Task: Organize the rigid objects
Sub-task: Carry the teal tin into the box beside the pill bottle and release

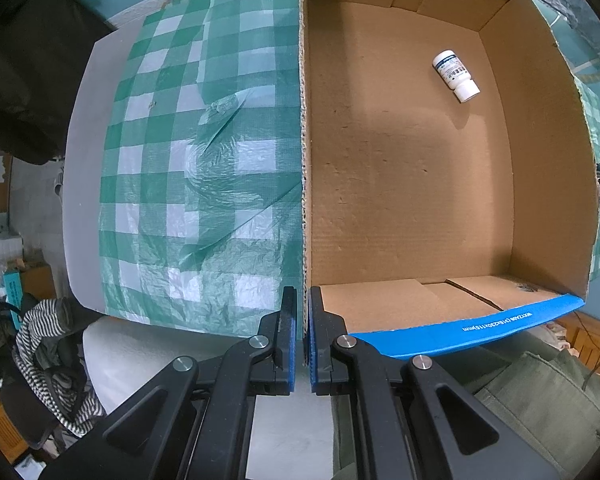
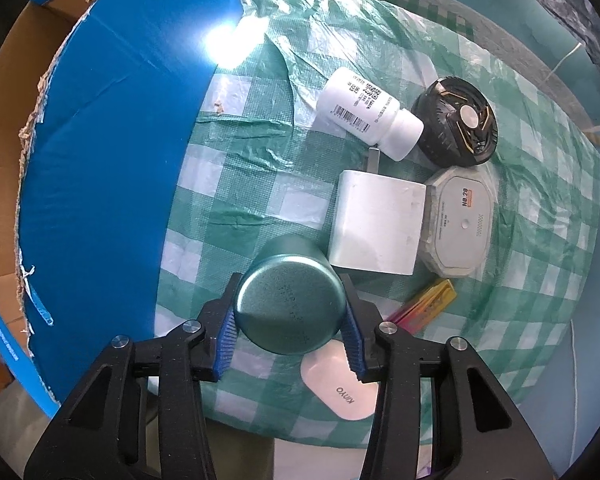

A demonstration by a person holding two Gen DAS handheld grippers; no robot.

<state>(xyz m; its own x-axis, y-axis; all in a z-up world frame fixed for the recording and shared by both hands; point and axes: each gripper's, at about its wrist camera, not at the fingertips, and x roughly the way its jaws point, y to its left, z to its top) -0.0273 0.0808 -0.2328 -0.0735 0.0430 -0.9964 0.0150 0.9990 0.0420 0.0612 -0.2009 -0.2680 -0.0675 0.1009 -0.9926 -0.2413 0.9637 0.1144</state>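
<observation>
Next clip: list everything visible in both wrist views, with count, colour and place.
cardboard box: one, brown with blue outside, on the tablecloth
small bottle: one, white, lying inside the box
tablecloth: one, green-white check
tin: one, teal, between the right pads
large bottle: one, white, lying
round disc: one, black
charger block: one, white
octagonal case: one, grey-white
flat case: one, white
packet: one, iridescent
left gripper: shut on box wall
right gripper: on the tin

Teal tin [image 2: 290,312] (upright), small bottle [image 1: 456,75] in box [image 1: 400,160]

Left tongs [image 1: 302,340] shut, right tongs [image 2: 290,334] clamped.
</observation>
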